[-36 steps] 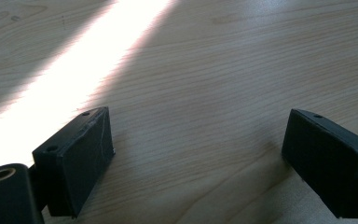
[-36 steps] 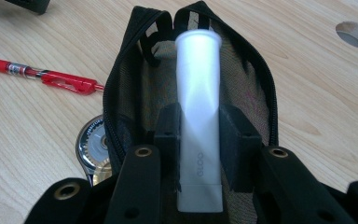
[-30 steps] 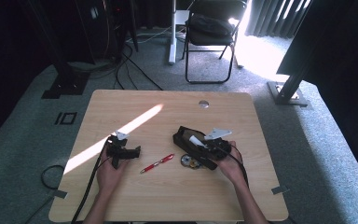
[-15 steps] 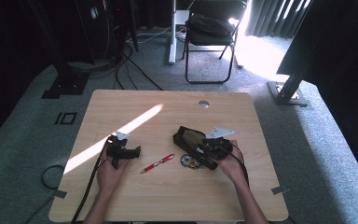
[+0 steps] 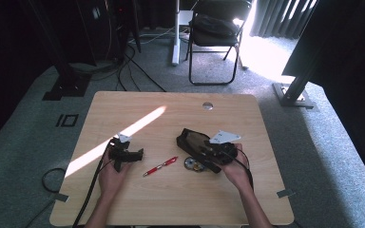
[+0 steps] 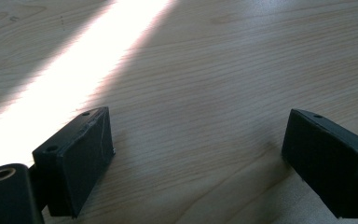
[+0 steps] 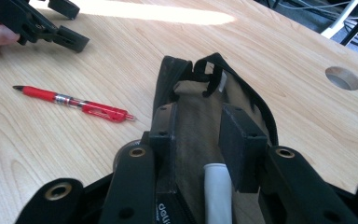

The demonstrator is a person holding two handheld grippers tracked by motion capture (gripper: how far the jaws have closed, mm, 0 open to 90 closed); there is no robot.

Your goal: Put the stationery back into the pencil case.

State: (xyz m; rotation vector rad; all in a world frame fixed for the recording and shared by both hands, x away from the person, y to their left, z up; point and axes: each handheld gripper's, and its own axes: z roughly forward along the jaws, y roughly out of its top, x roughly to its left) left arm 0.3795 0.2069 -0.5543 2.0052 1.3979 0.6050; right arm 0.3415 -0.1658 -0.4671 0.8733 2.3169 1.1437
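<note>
A black pouch [image 5: 190,141] with a tan lining [image 7: 200,121] lies open on the wooden table [image 5: 171,199], right of centre. My right gripper [image 5: 208,151] reaches into its mouth. In the right gripper view the right gripper [image 7: 198,116] has just been opening its jaws. A white tube [image 7: 216,191] lies loose in the pouch between them, and no pad presses on it. A red pen [image 5: 160,166] lies on the table left of the pouch. My left gripper [image 5: 123,154] rests low over bare wood, and its jaws [image 6: 198,126] stand wide with nothing between them.
A small round metal thing [image 5: 192,165] lies against the pouch's near side. A bright sun stripe [image 5: 119,137] crosses the table's left half. A cable hole [image 5: 207,105] sits near the far edge. A folding chair [image 5: 214,33] stands beyond the table.
The right gripper has lifted slightly at the pouch's mouth. The left gripper, the pen and the pouch have stayed in place.
</note>
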